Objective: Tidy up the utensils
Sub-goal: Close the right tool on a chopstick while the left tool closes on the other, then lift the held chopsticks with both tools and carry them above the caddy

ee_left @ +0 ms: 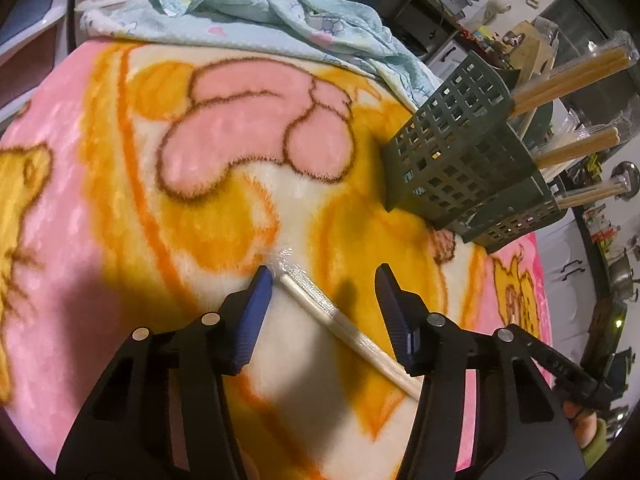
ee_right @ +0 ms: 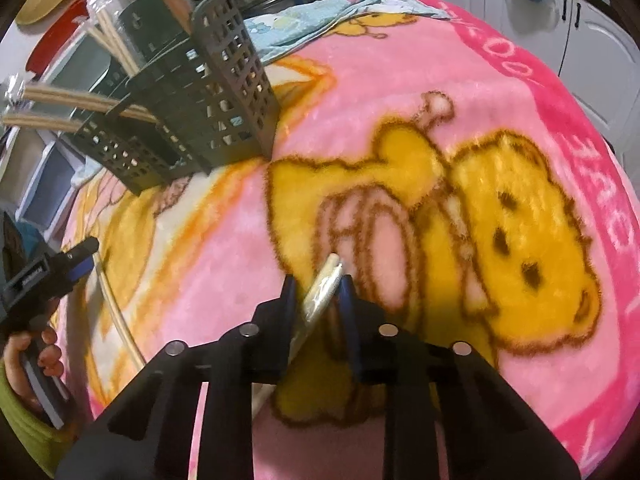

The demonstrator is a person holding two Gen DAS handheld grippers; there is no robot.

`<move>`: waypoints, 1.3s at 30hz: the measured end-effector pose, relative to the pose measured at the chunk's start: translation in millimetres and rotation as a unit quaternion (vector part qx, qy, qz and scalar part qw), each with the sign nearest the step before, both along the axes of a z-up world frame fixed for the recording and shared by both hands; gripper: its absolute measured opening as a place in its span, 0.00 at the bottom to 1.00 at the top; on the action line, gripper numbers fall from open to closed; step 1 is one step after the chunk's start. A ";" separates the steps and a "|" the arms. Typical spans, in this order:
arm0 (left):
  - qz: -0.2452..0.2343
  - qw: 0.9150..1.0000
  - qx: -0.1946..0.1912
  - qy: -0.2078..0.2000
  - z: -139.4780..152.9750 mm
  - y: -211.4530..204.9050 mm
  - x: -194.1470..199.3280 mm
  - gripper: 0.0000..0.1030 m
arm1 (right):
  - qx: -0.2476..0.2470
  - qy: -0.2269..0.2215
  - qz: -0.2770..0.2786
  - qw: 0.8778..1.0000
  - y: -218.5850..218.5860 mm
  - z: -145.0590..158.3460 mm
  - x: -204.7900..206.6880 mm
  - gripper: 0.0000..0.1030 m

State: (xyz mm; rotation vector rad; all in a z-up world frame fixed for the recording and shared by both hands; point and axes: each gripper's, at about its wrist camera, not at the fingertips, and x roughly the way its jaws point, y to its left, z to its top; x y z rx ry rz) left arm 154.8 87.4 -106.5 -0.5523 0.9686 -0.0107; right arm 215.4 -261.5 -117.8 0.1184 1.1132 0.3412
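Wrapped chopsticks (ee_left: 340, 318) lie between the spread left hand-held gripper (ee_left: 324, 280); the right (ee_right: 318, 286) pinches another pair (ee_right: 322, 290).

utensil holder (ee_left: 464, 152) on blanket (ee_left: 200, 208), towel (ee_left: 280, 8) behind; wrapped chopsticks (ee_left: 348, 332) before holder

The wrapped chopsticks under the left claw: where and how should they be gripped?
Grip the wrapped chopsticks mid-shaft from above, pads closing across their width. They lie flat and diagonal on the blanket, so the left claw should roll square to them.
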 end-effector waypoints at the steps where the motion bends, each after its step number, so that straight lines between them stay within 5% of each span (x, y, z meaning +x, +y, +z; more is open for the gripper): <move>1: -0.001 1.000 0.006 0.000 0.1 -1.4 1.1 0.43 | 0.004 -0.003 -0.002 1.000 -0.4 0.5 0.6 0.16; 5: 0.000 0.999 0.036 0.000 0.5 -5.8 6.0 0.36 | 0.024 -0.012 -0.004 1.000 -3.0 4.2 -2.0 0.08; 17: 0.007 0.994 0.110 0.005 0.8 -14.0 8.4 0.13 | 0.010 -0.114 0.005 0.993 -9.6 58.5 -10.4 0.07; 29: -0.018 0.997 0.065 -0.046 40.4 -24.6 -9.6 0.06 | 0.009 -0.191 0.009 0.981 -17.8 108.2 -26.0 0.07; 39: -0.076 0.988 0.053 -0.124 97.2 -64.9 -22.9 0.04 | 0.022 -0.244 0.037 0.969 -6.1 145.9 -50.5 0.07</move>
